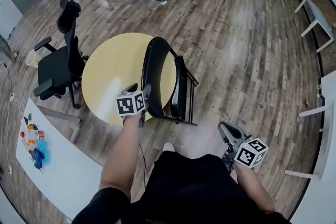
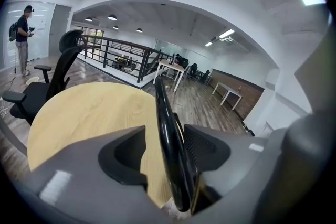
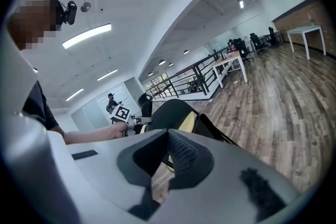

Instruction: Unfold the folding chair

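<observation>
Nearest the body, the right gripper (image 1: 224, 129) has its jaws closed on nothing, well apart from the work. Ahead, the left gripper (image 1: 145, 93) stands open, its jaws straddling the top edge of the black backrest (image 2: 167, 134) without clamping it. The folding chair (image 1: 167, 78) stands upright and folded flat on the wood floor (image 1: 236, 60), just beside the round yellow table (image 1: 113, 73). Its metal frame is probably rigid and moderately light, and its glossy backrest likely slippery; a firm grip on the backrest rim seems apt. Beyond stands an office chair (image 1: 58, 65).
</observation>
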A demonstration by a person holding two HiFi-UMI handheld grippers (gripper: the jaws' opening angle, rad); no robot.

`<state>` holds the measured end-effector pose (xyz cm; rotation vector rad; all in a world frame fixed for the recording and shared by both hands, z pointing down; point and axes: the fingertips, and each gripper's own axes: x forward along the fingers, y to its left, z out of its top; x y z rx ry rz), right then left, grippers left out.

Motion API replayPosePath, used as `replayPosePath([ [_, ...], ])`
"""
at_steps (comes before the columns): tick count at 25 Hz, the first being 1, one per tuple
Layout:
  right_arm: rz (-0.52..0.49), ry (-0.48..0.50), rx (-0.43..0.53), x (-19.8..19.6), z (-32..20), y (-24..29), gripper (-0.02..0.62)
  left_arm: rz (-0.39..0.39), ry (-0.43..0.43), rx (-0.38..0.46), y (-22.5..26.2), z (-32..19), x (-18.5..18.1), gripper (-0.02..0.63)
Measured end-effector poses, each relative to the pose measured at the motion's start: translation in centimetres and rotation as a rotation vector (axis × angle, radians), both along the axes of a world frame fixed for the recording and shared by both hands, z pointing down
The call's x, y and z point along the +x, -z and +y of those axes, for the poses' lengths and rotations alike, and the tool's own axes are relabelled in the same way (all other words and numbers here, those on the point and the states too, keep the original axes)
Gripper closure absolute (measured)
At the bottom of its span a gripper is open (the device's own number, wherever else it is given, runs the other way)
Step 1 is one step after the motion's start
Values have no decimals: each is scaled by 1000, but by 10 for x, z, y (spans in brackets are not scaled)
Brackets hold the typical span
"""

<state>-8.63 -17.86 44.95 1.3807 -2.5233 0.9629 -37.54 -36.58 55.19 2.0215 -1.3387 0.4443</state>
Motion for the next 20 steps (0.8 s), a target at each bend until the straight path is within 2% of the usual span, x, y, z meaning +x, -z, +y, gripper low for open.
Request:
replayPosePath([
  [6,23,-85,-21,22,5,-9,589,44,-70,-34,-15,-13,19,394],
  [9,22,-100,-24,29,1,-12,589,26,-80,-38,-19,-18,24,426],
  [16,-7,-77,-1,38,-6,-18,589,21,-39,-24,-22,-23,26,460],
  [20,-38,-69,-10,55,-9,-28,589,-11,-9,-74,-24,-23,26,468],
])
